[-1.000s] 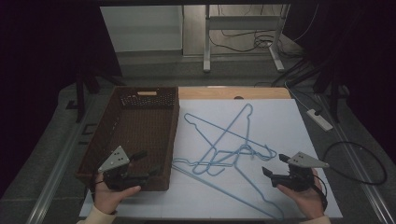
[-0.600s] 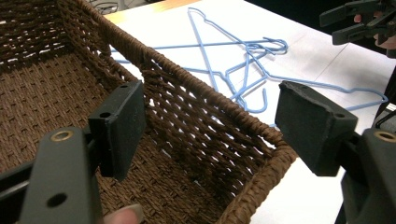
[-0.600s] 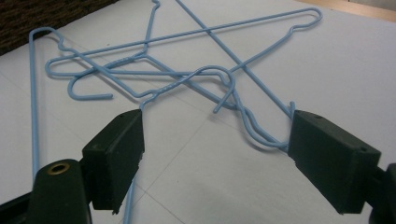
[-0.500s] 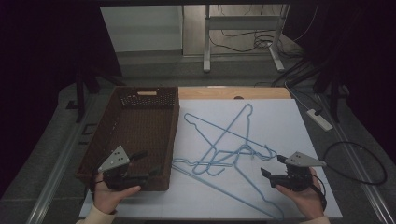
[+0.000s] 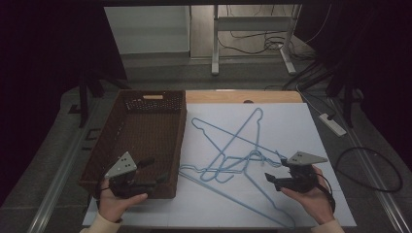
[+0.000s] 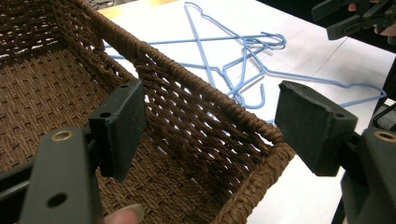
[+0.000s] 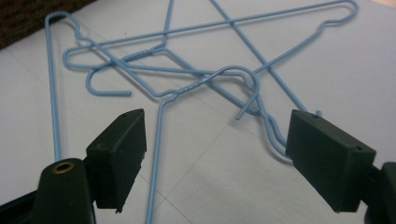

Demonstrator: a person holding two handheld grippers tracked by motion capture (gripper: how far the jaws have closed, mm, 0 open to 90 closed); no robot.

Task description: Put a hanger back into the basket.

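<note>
So in the high view there's a tangle of light blue wire hangers [image 5: 233,155] lying flat on the white surface [image 5: 291,126], right around the middle of the frame and running down toward the lower right, hooks and shoulders all crossed over each other so I can't really tell how many there are. Just left of them sits a brown woven basket [image 5: 138,136], its right wall close beside the nearest hanger. The left gripper [image 5: 154,171] is at the lower left of that view, held in a hand [image 5: 116,204] at the basket's near right corner, and its jaws are spread wide with nothing in them; the left gripper view shows the basket's rim [image 6: 205,98] running between the two black pads, with the hangers [image 6: 243,60] off in the upper right beyond it. The right gripper [image 5: 270,170] is at the lower right of the high view, in the other hand [image 5: 316,199], just beside the hanger pile and pointing at it. Its jaws are wide apart too, holding nothing, and in the right gripper view a hook [image 7: 233,77] and a long wire leg [image 7: 156,154] lie on the surface between them, not touched as far as I can see.
</note>
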